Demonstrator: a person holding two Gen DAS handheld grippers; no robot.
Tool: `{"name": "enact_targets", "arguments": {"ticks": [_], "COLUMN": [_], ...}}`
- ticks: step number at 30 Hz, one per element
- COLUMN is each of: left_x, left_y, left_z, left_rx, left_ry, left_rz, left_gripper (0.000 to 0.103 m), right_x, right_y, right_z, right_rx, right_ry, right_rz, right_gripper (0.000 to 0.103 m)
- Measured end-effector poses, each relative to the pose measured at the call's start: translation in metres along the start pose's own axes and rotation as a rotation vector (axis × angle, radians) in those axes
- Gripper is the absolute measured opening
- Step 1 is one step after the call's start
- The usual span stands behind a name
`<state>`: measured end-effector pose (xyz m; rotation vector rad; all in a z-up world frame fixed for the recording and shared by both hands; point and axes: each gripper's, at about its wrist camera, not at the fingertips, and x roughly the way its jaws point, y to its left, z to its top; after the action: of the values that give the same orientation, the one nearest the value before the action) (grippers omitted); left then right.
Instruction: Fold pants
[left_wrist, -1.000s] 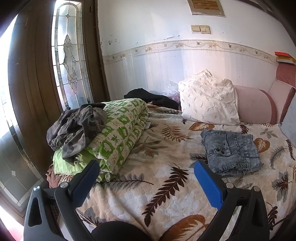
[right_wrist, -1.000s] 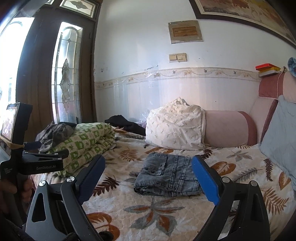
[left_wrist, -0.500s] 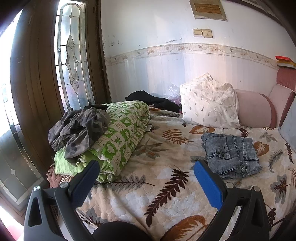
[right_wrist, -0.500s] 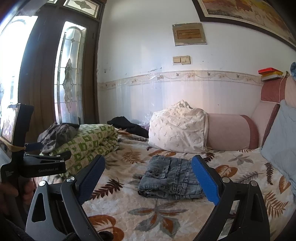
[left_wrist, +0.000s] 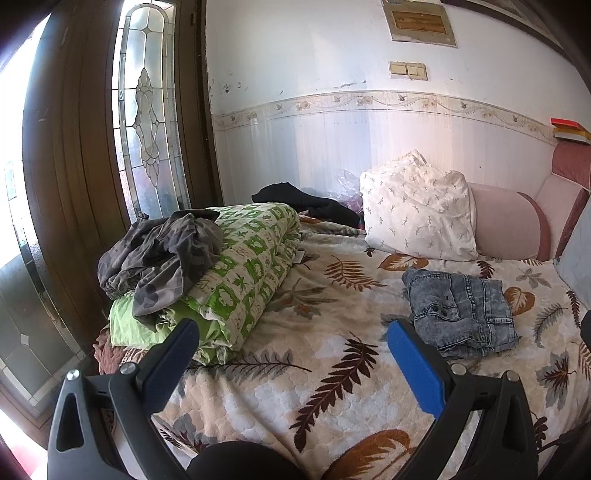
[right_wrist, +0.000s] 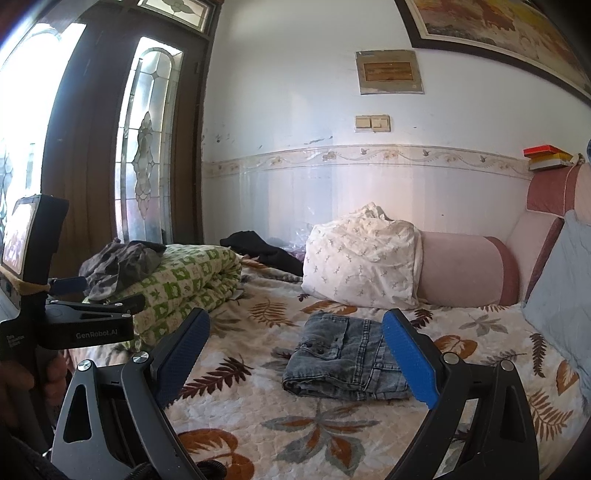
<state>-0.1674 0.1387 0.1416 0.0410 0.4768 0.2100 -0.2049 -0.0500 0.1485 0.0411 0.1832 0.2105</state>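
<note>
Left wrist view: the left gripper (left_wrist: 291, 354) is spread wide and holds nothing, raised above the leaf-print bedspread (left_wrist: 295, 398). The grey denim pants (left_wrist: 461, 310) lie to the right on the bedspread, already a compact folded bundle, short of the white pillow (left_wrist: 417, 214). A green quilt roll (left_wrist: 236, 269) carrying a camouflage garment (left_wrist: 159, 251) sits well apart on the left.

Right wrist view: the right gripper (right_wrist: 295, 358) is likewise wide open and empty, with the pants (right_wrist: 347, 362) between its fingers in the frame but beyond them. Judgement: denim is heavy, limp yet thick at seams; stacked layers may slide apart. The waistband edge or the doubled fold nearest the camera offers the firmest purchase, pinching all layers together.
</note>
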Motion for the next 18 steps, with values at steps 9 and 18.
{"name": "enact_targets", "arguments": {"ticks": [9,18], "left_x": [-0.001,-0.003], "left_y": [0.003,0.008], "left_z": [-0.001,-0.004], "left_rx": [-0.006,-0.013], "left_ry": [0.002,0.003], "left_rz": [-0.001,-0.001], "left_gripper": [0.103,0.103], "right_x": [0.001,0.0], "right_y": [0.01,0.018], "right_z": [0.002,0.003], "right_rx": [-0.018,-0.028], "right_ry": [-0.001,-0.003], "right_rz": [0.008,0.01], "right_gripper": [0.095,0.095]}}
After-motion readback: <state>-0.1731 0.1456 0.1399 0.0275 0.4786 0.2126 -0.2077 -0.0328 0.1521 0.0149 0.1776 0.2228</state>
